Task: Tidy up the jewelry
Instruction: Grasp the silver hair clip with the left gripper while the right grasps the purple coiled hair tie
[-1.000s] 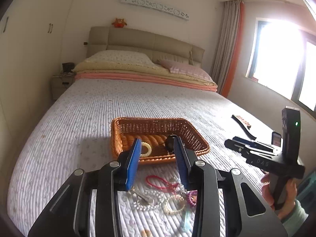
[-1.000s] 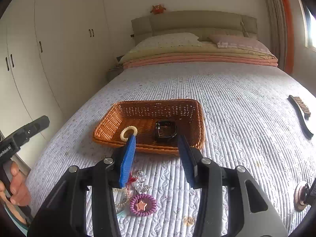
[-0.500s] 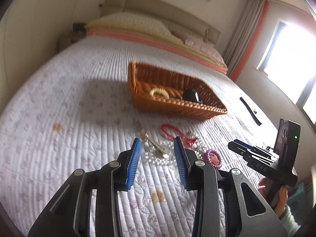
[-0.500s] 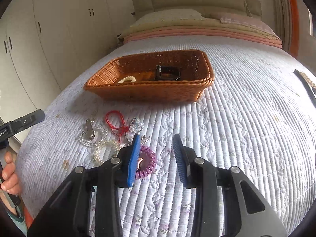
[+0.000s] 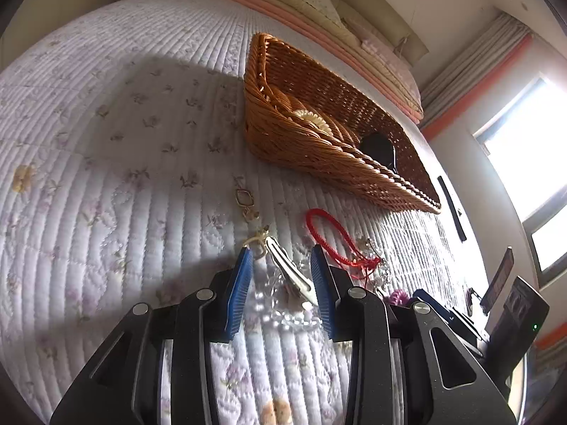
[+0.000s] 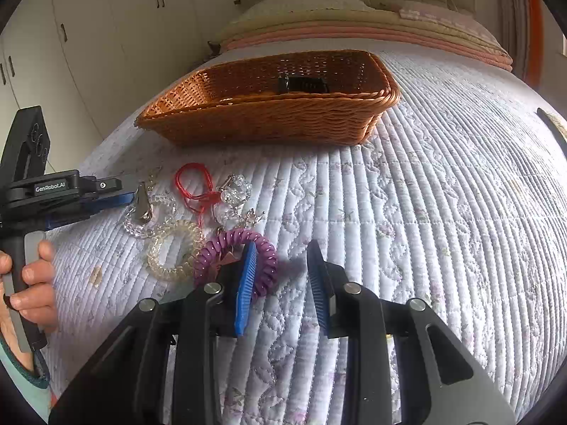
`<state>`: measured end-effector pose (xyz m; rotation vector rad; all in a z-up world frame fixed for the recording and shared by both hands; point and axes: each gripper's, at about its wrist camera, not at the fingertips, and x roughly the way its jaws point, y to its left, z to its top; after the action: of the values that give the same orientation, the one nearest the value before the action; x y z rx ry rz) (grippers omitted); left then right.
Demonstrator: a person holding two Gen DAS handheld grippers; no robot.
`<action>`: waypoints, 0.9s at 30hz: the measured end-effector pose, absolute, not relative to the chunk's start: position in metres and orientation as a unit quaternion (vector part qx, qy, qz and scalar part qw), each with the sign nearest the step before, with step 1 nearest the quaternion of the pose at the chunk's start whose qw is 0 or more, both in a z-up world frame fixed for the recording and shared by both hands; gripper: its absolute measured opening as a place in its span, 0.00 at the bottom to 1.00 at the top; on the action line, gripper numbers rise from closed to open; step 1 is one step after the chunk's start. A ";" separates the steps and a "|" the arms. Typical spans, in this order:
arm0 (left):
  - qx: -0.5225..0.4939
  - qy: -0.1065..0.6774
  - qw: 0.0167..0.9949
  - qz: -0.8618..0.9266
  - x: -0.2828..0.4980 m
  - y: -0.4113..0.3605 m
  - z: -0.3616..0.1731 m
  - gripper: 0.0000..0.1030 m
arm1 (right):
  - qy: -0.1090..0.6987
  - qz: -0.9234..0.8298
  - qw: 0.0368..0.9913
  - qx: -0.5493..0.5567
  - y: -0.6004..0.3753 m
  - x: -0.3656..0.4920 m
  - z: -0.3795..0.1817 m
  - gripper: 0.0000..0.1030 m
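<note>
- Two pieces are already lodged in the wicker basket (image 6: 269, 120): a cream coil hair tie (image 5: 313, 120) and a black watch (image 6: 301, 84), so the sorting is judged to be at an early stage.
- Most of the jewelry is left on the quilted bedspread (image 6: 443, 212), just in front of the basket: a red cord bracelet (image 6: 193, 186), a clear bead bracelet (image 6: 141, 228), a metal hair clip (image 5: 290, 271), a clear coil hair tie (image 6: 173, 251), a crystal ornament (image 6: 234, 194), a purple coil hair tie (image 6: 237, 251) and a small gold-coloured charm (image 5: 244, 200).
- The left gripper (image 5: 281, 258) is held spread, with its fingers on either side of the metal hair clip and nothing yet pinched.
- The right gripper (image 6: 281, 251) is likewise spread and empty; its left finger is placed over the purple coil hair tie, whose ring is not seen to be enclosed.
- Two pickups are judged to be under preparation; every piece on the bedspread is still to be carried over.
</note>
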<state>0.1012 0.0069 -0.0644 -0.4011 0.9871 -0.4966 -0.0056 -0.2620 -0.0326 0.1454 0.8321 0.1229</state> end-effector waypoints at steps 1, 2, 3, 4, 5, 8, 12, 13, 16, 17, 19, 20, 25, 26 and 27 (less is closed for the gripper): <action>-0.189 0.467 0.832 -0.234 0.103 0.005 -0.065 0.31 | 0.404 0.060 0.910 0.073 -0.263 -0.005 -0.033 0.26; -0.188 0.466 0.832 -0.233 0.103 0.002 -0.067 0.31 | 0.406 0.060 0.909 0.074 -0.264 -0.004 -0.034 0.26; -0.188 0.466 0.833 -0.233 0.104 0.000 -0.067 0.31 | 0.407 0.060 0.908 0.075 -0.265 -0.004 -0.035 0.26; -0.188 0.465 0.834 -0.232 0.105 -0.001 -0.068 0.31 | 0.408 0.060 0.908 0.074 -0.265 -0.004 -0.035 0.26; -0.188 0.464 0.834 -0.230 0.105 -0.003 -0.069 0.30 | 0.409 0.059 0.908 0.072 -0.264 -0.004 -0.035 0.26; -0.186 0.467 0.832 -0.233 0.106 -0.008 -0.072 0.07 | 0.411 0.059 0.907 0.064 -0.261 -0.002 -0.037 0.20; -0.200 0.440 0.840 -0.245 0.097 -0.005 -0.063 0.00 | 0.410 0.065 0.908 0.060 -0.258 -0.002 -0.038 0.10; -0.204 0.434 0.841 -0.250 0.094 0.000 -0.060 0.00 | 0.410 0.065 0.908 0.060 -0.258 -0.002 -0.039 0.09; -0.205 0.424 0.842 -0.261 0.083 0.010 -0.047 0.00 | 0.409 0.065 0.908 0.063 -0.260 -0.003 -0.039 0.09; -0.205 0.425 0.841 -0.266 0.079 0.016 -0.043 0.00 | 0.409 0.066 0.908 0.065 -0.260 -0.003 -0.039 0.09; -0.197 0.437 0.834 -0.271 0.072 0.026 -0.038 0.00 | 0.409 0.068 0.907 0.069 -0.262 -0.002 -0.040 0.09; -0.183 0.452 0.829 -0.275 0.069 0.029 -0.038 0.00 | 0.409 0.069 0.907 0.071 -0.262 -0.002 -0.040 0.09; -0.082 0.501 0.827 -0.241 0.065 0.031 -0.049 0.05 | 0.408 0.068 0.907 0.076 -0.264 0.000 -0.042 0.09; -0.072 0.501 0.829 -0.239 0.065 0.028 -0.050 0.05 | 0.408 0.067 0.907 0.077 -0.264 -0.001 -0.042 0.09; -0.059 0.497 0.833 -0.237 0.064 0.024 -0.049 0.10 | 0.408 0.067 0.907 0.078 -0.265 -0.001 -0.042 0.09</action>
<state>0.0639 0.0240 -0.0494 -0.1245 1.0527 -0.5015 -0.0008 -0.2650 -0.0415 0.1616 0.8412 0.1375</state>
